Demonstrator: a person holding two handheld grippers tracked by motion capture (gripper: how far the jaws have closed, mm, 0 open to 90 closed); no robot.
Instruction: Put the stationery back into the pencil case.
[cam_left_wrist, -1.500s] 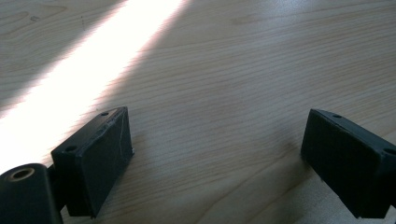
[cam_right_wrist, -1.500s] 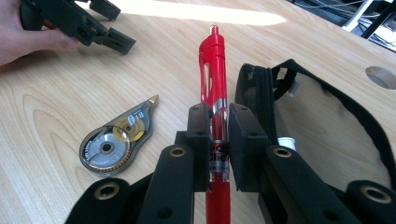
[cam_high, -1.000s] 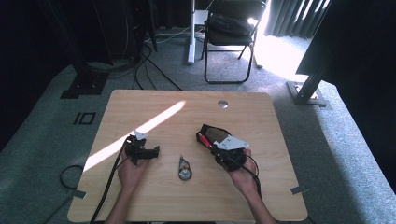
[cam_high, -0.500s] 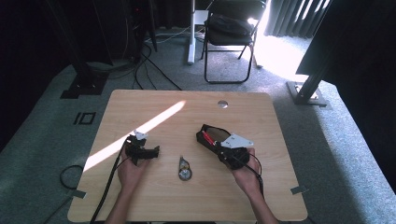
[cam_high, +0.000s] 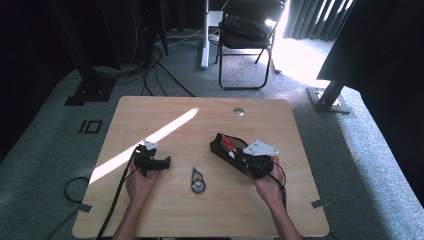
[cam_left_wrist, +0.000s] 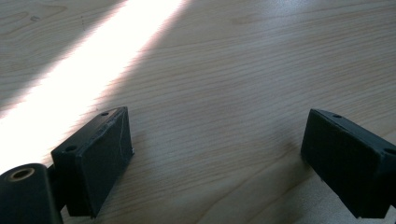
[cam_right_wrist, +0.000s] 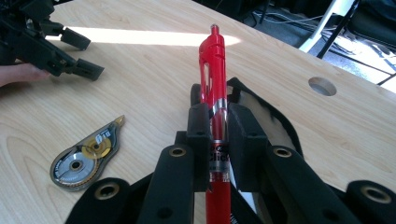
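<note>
Red pen gripped, pouch waiting

My right gripper (cam_right_wrist: 218, 133) clamps the red plastic click pen (cam_right_wrist: 213, 70) above the open black fabric pouch (cam_right_wrist: 261, 114); my left gripper (cam_left_wrist: 224, 154) rests wide and empty. I judge the pen half delivered; the correction-tape dispenser (cam_right_wrist: 84, 156) lies untouched on the wooden surface (cam_right_wrist: 154, 79).

The right gripper (cam_right_wrist: 218, 126) clamps a red pen (cam_right_wrist: 214, 70) over a black pouch (cam_right_wrist: 275, 122), correction tape (cam_right_wrist: 86, 154) nearby.
</note>
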